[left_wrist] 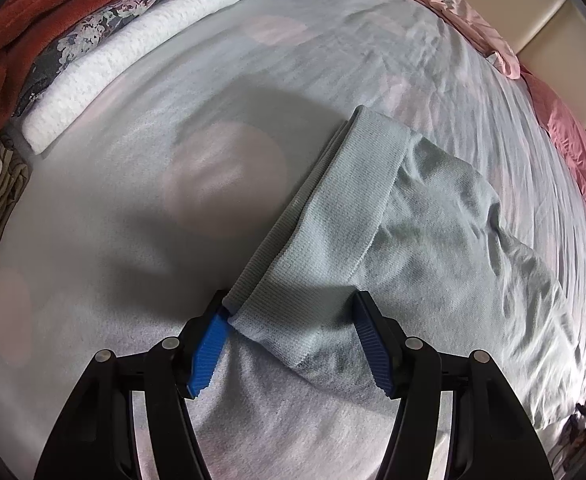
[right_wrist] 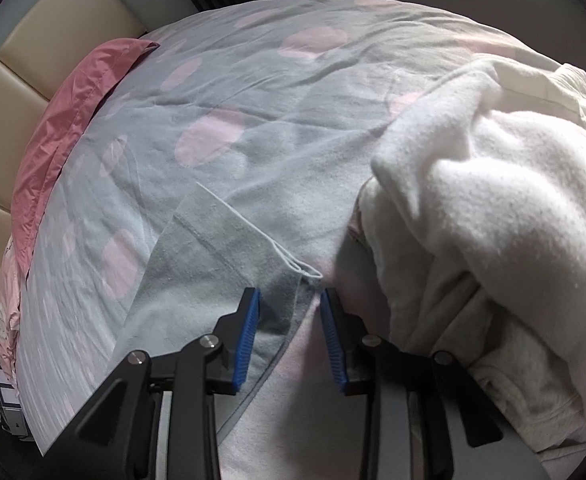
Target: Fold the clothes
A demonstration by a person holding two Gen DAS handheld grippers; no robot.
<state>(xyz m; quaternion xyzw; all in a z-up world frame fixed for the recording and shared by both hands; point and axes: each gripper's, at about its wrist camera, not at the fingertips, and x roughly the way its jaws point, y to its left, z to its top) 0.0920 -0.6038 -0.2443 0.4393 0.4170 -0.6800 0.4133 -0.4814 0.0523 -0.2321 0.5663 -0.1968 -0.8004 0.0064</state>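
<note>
Here pale-blue garment (left_wrist: 333,216) runs diagonally, ribbed end away; both claws (left_wrist: 293,340) (right_wrist: 291,336) wide, prob. gripping nothing.

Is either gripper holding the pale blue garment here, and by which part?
Neither holds it. The left gripper stands open around the pale blue garment's ribbed band; the right gripper is open over its hem corner.

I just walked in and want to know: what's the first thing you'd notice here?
The pale blue garment lying flat on the spotted bedcover, with the open left gripper around its ribbed hem. Then the fluffy white pile to the right of the open right gripper, and the folded stack at far left.
</note>
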